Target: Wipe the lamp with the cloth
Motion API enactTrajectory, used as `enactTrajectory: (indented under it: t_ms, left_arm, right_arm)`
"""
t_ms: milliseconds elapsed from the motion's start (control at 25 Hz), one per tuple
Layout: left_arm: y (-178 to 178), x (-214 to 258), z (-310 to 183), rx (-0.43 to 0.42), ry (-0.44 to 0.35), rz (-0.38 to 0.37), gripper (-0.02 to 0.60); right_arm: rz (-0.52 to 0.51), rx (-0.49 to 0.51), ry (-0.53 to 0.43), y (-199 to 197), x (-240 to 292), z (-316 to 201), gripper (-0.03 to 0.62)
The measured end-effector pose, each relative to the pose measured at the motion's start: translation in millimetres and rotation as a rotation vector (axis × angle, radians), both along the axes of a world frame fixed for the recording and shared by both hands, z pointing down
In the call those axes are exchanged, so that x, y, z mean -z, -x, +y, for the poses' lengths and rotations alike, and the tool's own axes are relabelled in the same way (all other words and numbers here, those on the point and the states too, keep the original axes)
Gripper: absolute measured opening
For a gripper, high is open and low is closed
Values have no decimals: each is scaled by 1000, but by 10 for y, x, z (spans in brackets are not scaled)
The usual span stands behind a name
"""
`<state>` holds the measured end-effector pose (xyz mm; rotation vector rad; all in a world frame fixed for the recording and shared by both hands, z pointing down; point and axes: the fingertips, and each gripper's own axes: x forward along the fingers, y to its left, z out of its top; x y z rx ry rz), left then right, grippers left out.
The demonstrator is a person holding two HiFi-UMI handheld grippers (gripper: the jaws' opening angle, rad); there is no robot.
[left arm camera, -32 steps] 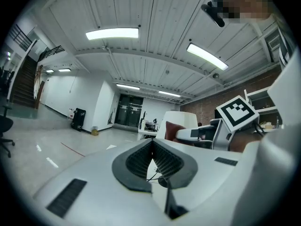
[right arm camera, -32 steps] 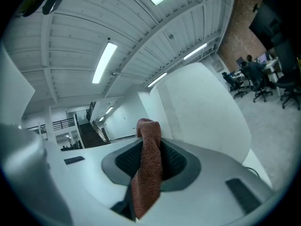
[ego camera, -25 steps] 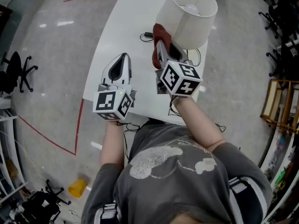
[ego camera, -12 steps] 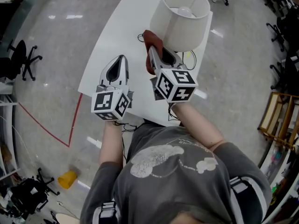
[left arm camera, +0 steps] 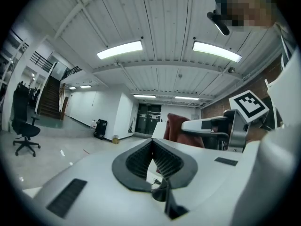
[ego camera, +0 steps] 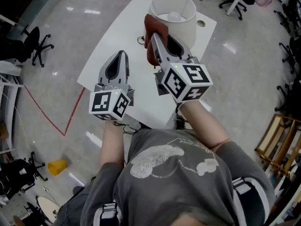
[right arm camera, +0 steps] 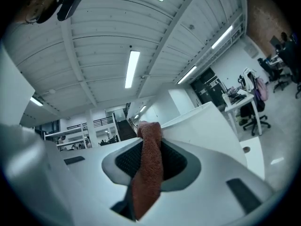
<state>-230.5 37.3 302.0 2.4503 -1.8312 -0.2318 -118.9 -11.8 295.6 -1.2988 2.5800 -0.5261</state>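
A lamp with a white drum shade (ego camera: 175, 14) stands at the far end of a white table (ego camera: 108, 46). My right gripper (ego camera: 152, 37) is shut on a red-brown cloth (ego camera: 154, 28), which it holds against the near left side of the shade, just below the rim. In the right gripper view the cloth (right arm camera: 148, 173) hangs down between the jaws, with the shade (right arm camera: 207, 121) right behind it. My left gripper (ego camera: 121, 54) hovers over the table left of the lamp, jaws shut on nothing. The left gripper view shows the cloth (left arm camera: 178, 128) to its right.
A black cable (ego camera: 141, 40) lies on the table beside the lamp base. Office chairs (ego camera: 35, 41) stand on the shiny floor at left and at the top right. Red tape (ego camera: 47, 117) marks the floor. A wooden rack (ego camera: 277, 135) stands at the right.
My right gripper has carried the cloth up the side of the shade toward the rim. The left gripper has kept its place beside it. The head view has shifted.
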Motion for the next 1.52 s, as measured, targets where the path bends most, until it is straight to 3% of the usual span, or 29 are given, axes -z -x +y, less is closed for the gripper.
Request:
enactTrajectory:
  t_ms: [160,440,720,1000,1520]
  left_arm:
    - [-164,110,13,54,-31,-18,8]
    - [-361,-159,295,182,22,-8,8]
    - [-333,-401,464,230,86,19,8]
    - [-409,-700,477,184,155,34,8]
    - [-402,-906,393,99,206,67,8]
  right_arm:
    - [0,70,13,-59,27,-58,86]
    - [76,192,35,-102,-243,-26,86]
    - [146,239,123,-86,-701,109,86]
    - [198,220,146,-223,-1071,181,86]
    - [260,209,111,-291,-1160,302,86]
